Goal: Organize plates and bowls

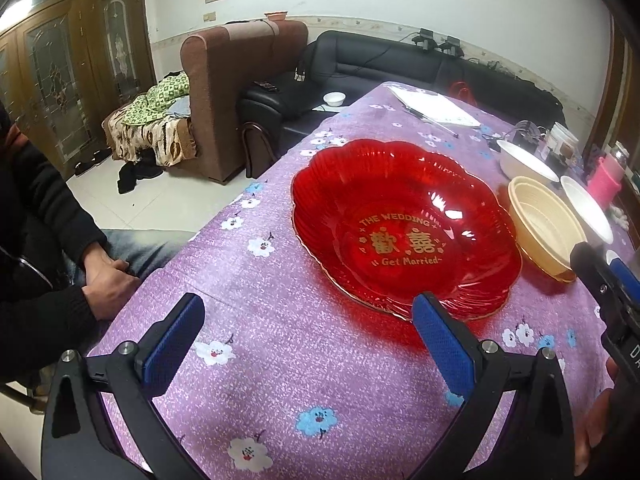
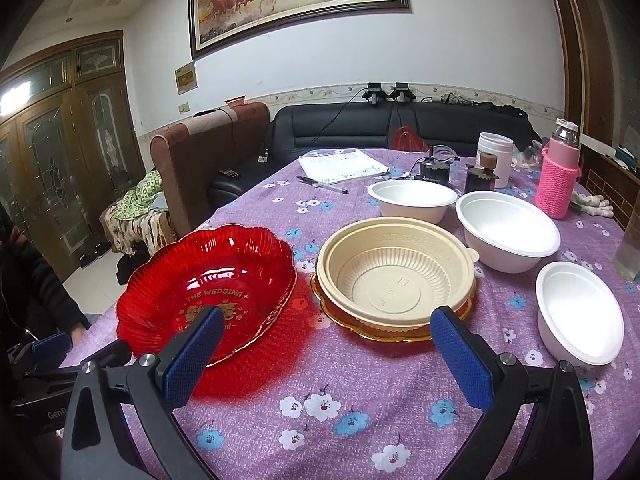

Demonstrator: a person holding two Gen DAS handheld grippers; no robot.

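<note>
A red scalloped plate (image 1: 404, 232) (image 2: 208, 284) with gold lettering lies on the purple flowered tablecloth (image 1: 288, 344). Right of it a cream ribbed bowl (image 2: 396, 272) (image 1: 546, 226) sits on an amber plate (image 2: 340, 318). Three white bowls stand further right: one at the back (image 2: 412, 200), one in the middle (image 2: 506, 236) and one nearest (image 2: 578, 316). My left gripper (image 1: 310, 338) is open just short of the red plate's near rim, holding nothing. My right gripper (image 2: 326, 352) is open, hovering before the cream bowl and red plate.
A seated person's hands (image 1: 108, 276) rest at the table's left edge. At the back of the table are papers (image 2: 344, 166), a pen (image 2: 322, 185), a white jar (image 2: 494, 158), small dark cups (image 2: 434, 170) and a pink-sleeved bottle (image 2: 558, 176). Sofas (image 2: 384, 128) stand beyond.
</note>
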